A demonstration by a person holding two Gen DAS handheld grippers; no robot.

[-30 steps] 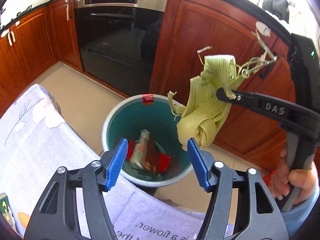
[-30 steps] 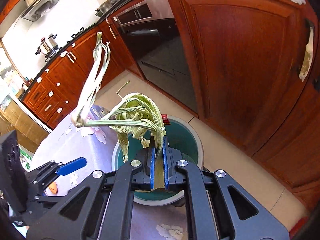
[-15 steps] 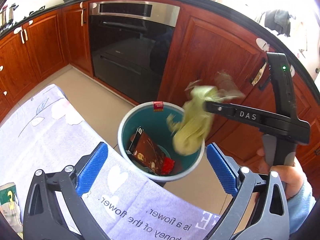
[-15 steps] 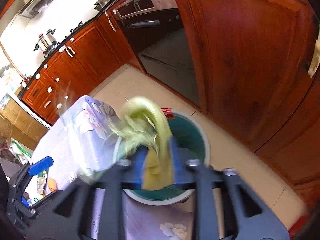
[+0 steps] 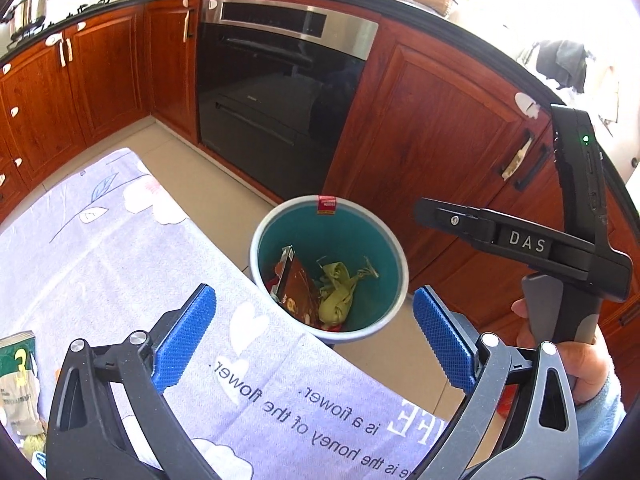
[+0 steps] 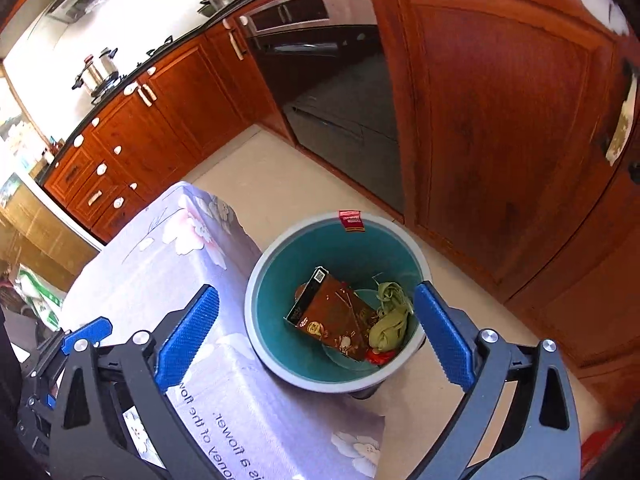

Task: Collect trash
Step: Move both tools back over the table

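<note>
A teal bin with a grey rim point(image 5: 256, 240) point(image 6: 256, 276) stands on the floor beside the table. Inside lie a brown box point(image 5: 294, 286) point(image 6: 332, 312), a bundle of pale green leaf strips point(image 5: 338, 294) point(image 6: 390, 320) and a red wrapper point(image 6: 378, 356). My right gripper point(image 6: 316, 336) is open and empty above the bin; its arm shows in the left wrist view point(image 5: 500, 236). My left gripper point(image 5: 314, 344) is open and empty over the table edge near the bin.
The table carries a lilac flowered cloth point(image 5: 100, 248) point(image 6: 160, 264). Packets point(image 5: 18, 380) lie at its left edge. Red wooden cabinets point(image 5: 432, 140) and a black oven point(image 5: 280, 92) stand behind the bin. Beige floor tiles point(image 6: 280, 184) surround it.
My right gripper opened and let go of the green leaf bundle, which fell into the bin. My left gripper opened wider and drew back from the bin.
</note>
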